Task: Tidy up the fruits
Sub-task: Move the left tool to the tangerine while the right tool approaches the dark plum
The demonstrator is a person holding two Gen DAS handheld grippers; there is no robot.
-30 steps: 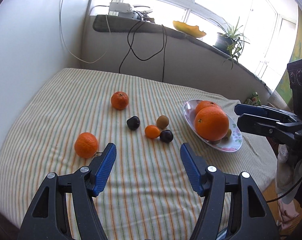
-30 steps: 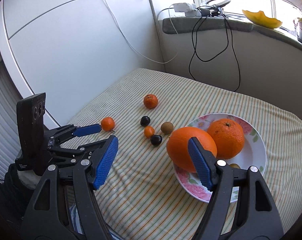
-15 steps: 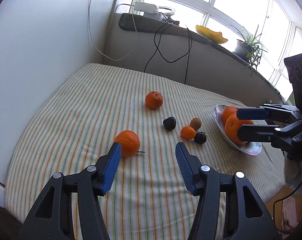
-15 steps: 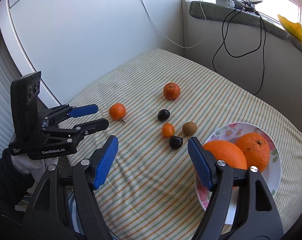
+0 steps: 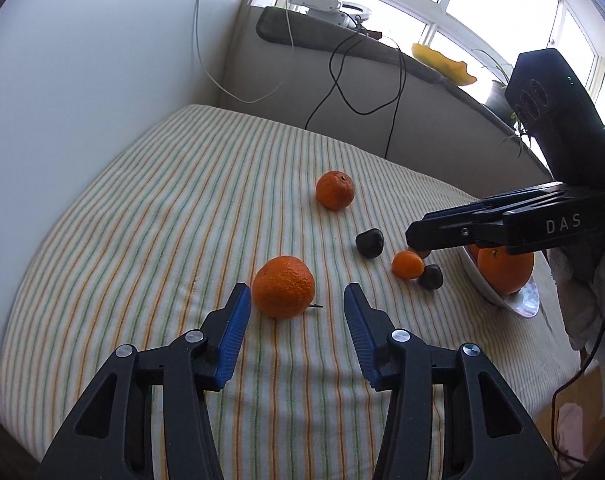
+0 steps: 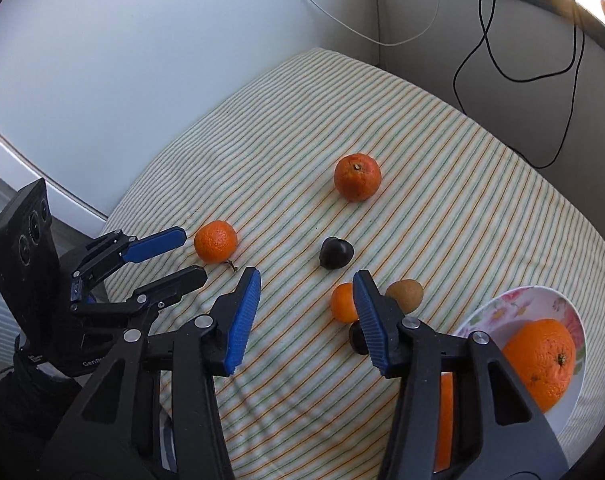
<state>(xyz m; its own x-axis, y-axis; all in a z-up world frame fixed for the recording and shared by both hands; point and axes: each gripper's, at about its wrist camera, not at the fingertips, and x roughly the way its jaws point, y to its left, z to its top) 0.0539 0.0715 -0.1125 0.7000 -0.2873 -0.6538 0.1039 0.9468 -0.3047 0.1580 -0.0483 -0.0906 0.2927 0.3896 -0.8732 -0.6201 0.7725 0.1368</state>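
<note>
My left gripper [image 5: 294, 300] is open and empty, its tips just short of a mandarin [image 5: 283, 292] on the striped cloth; that mandarin shows in the right wrist view [image 6: 215, 241] too. A second mandarin [image 5: 335, 190] lies farther back. A dark plum [image 5: 369, 242], a small orange fruit [image 5: 408, 264], another dark plum [image 5: 430, 276] and a kiwi [image 6: 404, 295] lie in a cluster. My right gripper [image 6: 306, 280] is open and empty above that cluster. A flowered plate [image 6: 542, 300] holds large oranges [image 6: 540, 362].
The striped tablecloth [image 5: 182, 200] covers a table set against a white wall [image 5: 82, 80]. Black cables [image 5: 342, 92] hang from the window ledge behind. The left gripper's body [image 6: 42, 280] stands at the table's left edge in the right wrist view.
My left gripper has moved forward and left up to the near mandarin. My right gripper has moved left off the plate to above the small fruits.
</note>
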